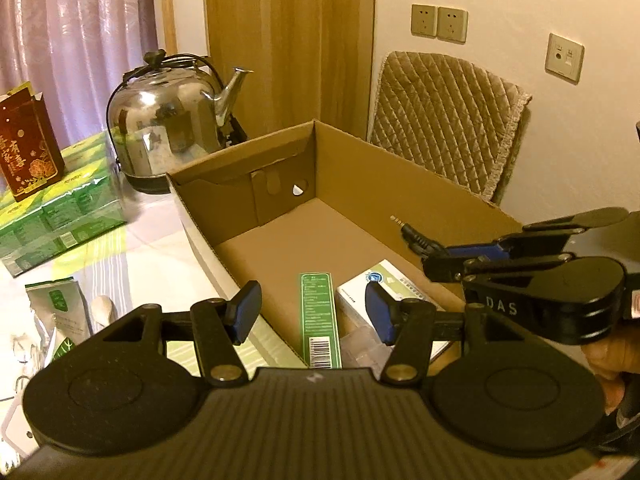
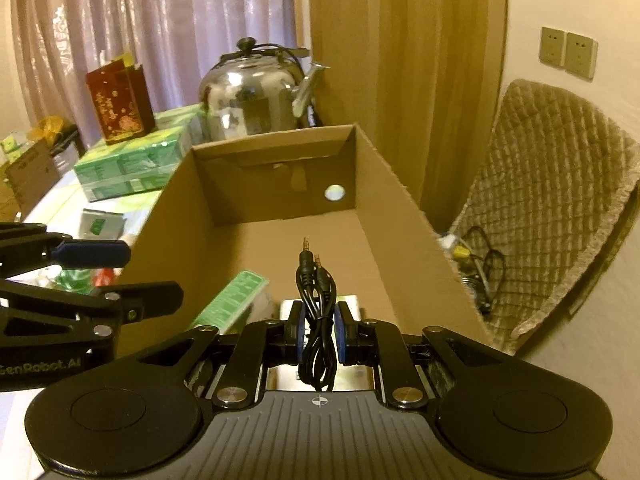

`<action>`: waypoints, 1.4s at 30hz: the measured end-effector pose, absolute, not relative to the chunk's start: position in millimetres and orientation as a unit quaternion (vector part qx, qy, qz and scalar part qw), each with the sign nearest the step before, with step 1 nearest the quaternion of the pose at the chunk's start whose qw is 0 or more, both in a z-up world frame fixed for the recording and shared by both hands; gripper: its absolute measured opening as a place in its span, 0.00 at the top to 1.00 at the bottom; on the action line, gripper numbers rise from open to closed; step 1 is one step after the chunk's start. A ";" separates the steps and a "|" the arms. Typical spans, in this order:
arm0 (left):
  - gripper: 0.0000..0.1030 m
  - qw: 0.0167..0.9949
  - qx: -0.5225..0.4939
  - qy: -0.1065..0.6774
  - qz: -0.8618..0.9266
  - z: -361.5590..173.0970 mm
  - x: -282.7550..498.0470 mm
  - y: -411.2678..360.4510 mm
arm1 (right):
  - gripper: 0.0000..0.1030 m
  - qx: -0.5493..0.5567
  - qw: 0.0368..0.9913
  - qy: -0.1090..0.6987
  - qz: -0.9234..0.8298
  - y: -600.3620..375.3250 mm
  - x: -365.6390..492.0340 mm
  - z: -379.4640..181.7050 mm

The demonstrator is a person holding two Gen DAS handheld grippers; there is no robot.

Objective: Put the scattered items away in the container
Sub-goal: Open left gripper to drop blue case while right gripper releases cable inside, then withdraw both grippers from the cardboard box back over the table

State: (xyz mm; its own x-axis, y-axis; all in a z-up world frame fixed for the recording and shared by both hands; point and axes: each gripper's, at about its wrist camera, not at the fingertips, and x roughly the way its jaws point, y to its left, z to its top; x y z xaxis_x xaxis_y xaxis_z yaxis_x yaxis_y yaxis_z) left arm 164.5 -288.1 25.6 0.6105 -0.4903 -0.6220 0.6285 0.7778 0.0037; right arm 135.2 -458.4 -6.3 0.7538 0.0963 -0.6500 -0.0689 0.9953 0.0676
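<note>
An open cardboard box stands on the table. Inside it lie a long green carton and a white box. My right gripper is shut on a coiled black audio cable, held above the box's near end with both plugs pointing forward. In the left wrist view that gripper comes in from the right, the cable's plug sticking out of it. My left gripper hangs open over the box's near edge with nothing between its fingers.
A steel kettle stands behind the box. Green tissue packs and a red gift bag sit to the left, with a small green-and-white pouch. A quilted chair is on the right.
</note>
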 end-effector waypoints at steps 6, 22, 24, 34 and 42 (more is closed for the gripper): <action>0.49 0.894 0.106 0.303 -0.313 31.4 159.8 -282.5 | 0.64 0.020 0.941 0.336 0.042 -456.1 131.9 0.0; 0.43 0.905 0.075 0.301 -0.291 47.3 135.2 -242.1 | 0.58 0.029 0.943 0.329 0.034 -448.7 105.1 19.7; 0.42 0.906 0.071 0.303 -0.287 48.6 130.8 -235.2 | 0.57 0.030 0.943 0.329 0.035 -445.5 101.0 22.6; 0.32 0.913 0.060 0.312 -0.257 49.1 105.3 -195.8 | 0.34 0.025 0.945 0.323 0.045 -420.8 78.9 36.2; 0.11 0.922 0.040 0.316 -0.219 49.8 88.2 -153.9 | 0.10 0.024 0.945 0.321 0.063 -394.0 61.4 38.8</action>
State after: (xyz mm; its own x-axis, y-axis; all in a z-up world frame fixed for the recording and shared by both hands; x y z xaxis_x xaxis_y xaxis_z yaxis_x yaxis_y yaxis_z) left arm 88.2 -153.9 49.8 0.7039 -0.3786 -0.6009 0.4293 0.9009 -0.0648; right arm 61.4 -394.0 38.8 0.7861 0.1348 -0.6032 -0.1046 0.9909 0.0851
